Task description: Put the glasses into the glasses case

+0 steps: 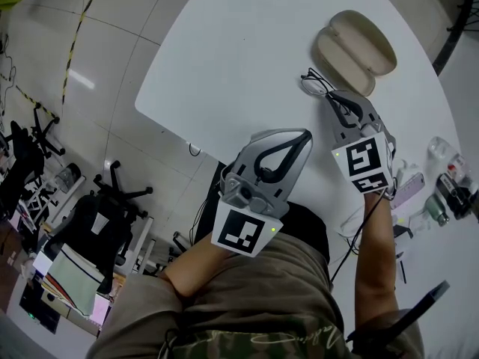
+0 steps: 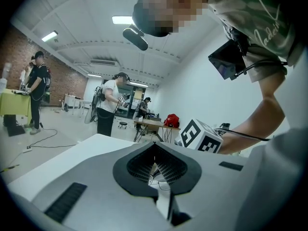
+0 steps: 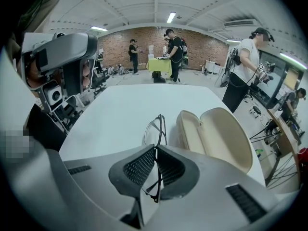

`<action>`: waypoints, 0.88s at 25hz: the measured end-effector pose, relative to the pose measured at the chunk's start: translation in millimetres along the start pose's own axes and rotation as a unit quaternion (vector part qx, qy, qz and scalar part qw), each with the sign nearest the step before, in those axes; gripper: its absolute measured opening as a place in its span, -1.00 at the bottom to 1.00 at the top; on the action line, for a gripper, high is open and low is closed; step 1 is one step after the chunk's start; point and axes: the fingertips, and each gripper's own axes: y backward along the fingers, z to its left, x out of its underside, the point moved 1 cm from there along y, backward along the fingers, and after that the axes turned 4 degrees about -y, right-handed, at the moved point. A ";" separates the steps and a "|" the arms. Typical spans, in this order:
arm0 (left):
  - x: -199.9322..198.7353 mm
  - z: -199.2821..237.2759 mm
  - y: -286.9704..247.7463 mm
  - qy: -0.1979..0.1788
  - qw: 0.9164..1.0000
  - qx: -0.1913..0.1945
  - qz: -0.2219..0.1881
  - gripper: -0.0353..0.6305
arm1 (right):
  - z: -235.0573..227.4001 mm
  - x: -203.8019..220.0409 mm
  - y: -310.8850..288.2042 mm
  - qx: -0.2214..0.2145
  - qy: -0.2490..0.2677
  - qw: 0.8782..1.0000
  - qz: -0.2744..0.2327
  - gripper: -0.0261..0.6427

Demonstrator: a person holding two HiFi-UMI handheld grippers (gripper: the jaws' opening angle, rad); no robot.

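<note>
- Glasses case (image 1: 358,45): cream-coloured hard shell, lying open on the white table (image 1: 239,43), both halves facing up.
- Glasses (image 3: 153,126): thin dark frame with clear lenses; outside the case, just beside its long side nearer the person; standing on edge rather than flat; contact with the table not discernible.
- Right gripper (image 3: 155,152): clenched on the glasses, ribbed pads (image 3: 139,167) pressed against the frame from both sides; jaw tips pointing toward the case, close to its near rim.
- Left gripper (image 2: 154,148): clenched, jaw tips meeting, nothing between them; well apart from the case, back over the table edge nearest the person, further from the case than the right gripper.
- Small items (image 1: 445,178): bottles and gadgets clustered at the table edge, well apart from the case, past the forearm behind the right gripper.
- Brick wall (image 3: 159,42): far behind the case in the right gripper view, several people standing before it.
</note>
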 end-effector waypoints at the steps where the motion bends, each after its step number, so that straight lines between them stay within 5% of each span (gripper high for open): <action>1: 0.1 -1.2 -0.2 0.001 1.000 0.000 0.000 -0.88 | -1.4 0.7 0.3 0.001 0.000 1.000 0.001 -0.83; 22: -2.8 -4.7 -10.4 0.004 1.000 0.011 0.000 -0.88 | -16.4 -17.8 16.2 0.021 0.004 1.000 -0.008 -0.83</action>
